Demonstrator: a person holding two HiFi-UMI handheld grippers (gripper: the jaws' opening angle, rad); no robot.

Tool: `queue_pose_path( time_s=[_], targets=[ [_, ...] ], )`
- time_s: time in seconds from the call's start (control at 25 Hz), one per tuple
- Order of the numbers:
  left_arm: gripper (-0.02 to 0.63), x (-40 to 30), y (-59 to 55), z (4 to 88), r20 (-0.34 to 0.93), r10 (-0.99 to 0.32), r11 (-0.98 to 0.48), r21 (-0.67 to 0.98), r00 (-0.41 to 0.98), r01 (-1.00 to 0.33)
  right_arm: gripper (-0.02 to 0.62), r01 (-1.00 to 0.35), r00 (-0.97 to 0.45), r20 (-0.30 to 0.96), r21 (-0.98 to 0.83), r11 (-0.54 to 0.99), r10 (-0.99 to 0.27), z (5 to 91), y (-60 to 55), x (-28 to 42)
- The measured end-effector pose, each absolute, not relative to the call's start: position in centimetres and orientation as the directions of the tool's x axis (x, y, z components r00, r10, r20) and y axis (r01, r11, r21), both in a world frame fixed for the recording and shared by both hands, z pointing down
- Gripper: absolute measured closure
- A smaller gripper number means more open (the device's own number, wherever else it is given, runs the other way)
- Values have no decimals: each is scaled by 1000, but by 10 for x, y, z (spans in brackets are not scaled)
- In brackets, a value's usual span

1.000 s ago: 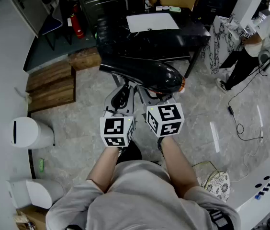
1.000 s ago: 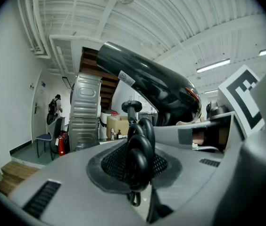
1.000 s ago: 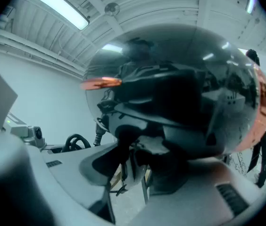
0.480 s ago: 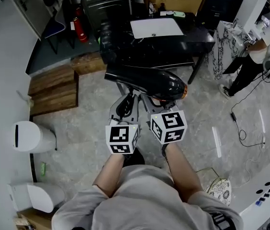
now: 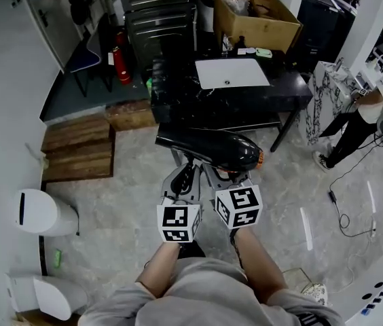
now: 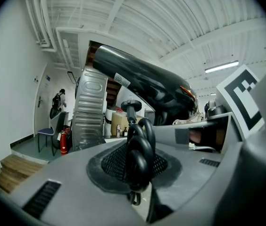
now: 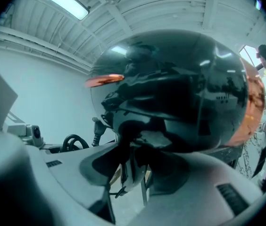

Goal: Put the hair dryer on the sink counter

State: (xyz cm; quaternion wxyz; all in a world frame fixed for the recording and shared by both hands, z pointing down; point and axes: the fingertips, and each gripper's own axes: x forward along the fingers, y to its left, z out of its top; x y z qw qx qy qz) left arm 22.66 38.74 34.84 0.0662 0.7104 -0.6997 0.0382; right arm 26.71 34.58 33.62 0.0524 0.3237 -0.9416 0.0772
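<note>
The black hair dryer [image 5: 208, 148] with an orange ring at its rear hangs in the air in front of the black sink counter [image 5: 178, 97], which has a white basin [image 5: 231, 73]. My right gripper [image 5: 223, 174] is shut on the dryer's handle; in the right gripper view the glossy body [image 7: 180, 93] fills the frame above the jaws [image 7: 132, 171]. My left gripper [image 5: 185, 176] is shut on the coiled black cord [image 6: 140, 152], with the plug [image 6: 131, 106] sticking up. The dryer barrel [image 6: 137, 81] shows above it.
A cardboard box [image 5: 252, 12] and small bottles stand at the counter's back. Also in view are a ribbed metal cabinet [image 5: 154, 9], a fire extinguisher [image 5: 121, 60], wooden steps [image 5: 79, 138] at left, white bins [image 5: 39, 212], and a person [image 5: 361, 111] with floor cables at right.
Both grippers have carried the dryer and cord forward toward the sink counter. The counter and the box behind it now show more fully. Neither grip has changed.
</note>
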Motion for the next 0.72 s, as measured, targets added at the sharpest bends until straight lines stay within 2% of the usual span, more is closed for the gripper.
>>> queue_pose_path(
  time_s=[0.72],
  targets=[
    [537, 137, 311, 353, 156, -987, -42, 31, 46, -999, 408, -642, -766, 145, -114, 758, -627, 339, 273, 179]
  ],
)
